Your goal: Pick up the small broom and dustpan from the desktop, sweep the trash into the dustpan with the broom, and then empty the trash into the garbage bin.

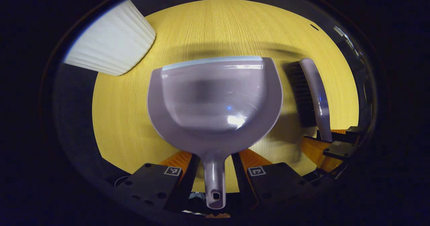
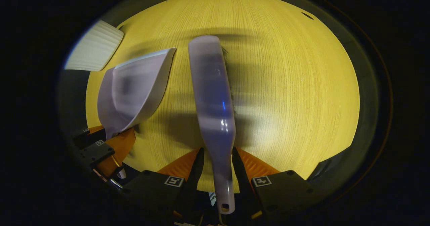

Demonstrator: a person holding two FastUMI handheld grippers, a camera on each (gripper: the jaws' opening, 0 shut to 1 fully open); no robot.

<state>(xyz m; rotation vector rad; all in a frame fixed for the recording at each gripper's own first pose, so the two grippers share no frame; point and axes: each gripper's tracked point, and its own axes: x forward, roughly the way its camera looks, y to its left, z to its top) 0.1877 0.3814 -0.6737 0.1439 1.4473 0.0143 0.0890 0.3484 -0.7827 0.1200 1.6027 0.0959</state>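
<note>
Dustpan first: the glossy grey plastic dustpan (image 1: pixel 215 98) with its pale front lip is hanging over the yellow wood-grain desktop (image 1: pixel 215 28), its short handle running back between the fingers of the left gripper (image 1: pixel 215 167), which are pressing on it from both sides. Just to its right, the grey plastic hand broom (image 1: pixel 314 91) with dark bristles is pointing the same way. In the right gripper view, that broom (image 2: pixel 211 95) is sitting with its handle clamped between the closed-in fingers of the right gripper (image 2: pixel 216 162), its back facing the camera, while the dustpan (image 2: pixel 134 88) is lying to its left. A white ribbed garbage bin (image 1: pixel 111 41) is standing at the desktop's far left edge.
</note>
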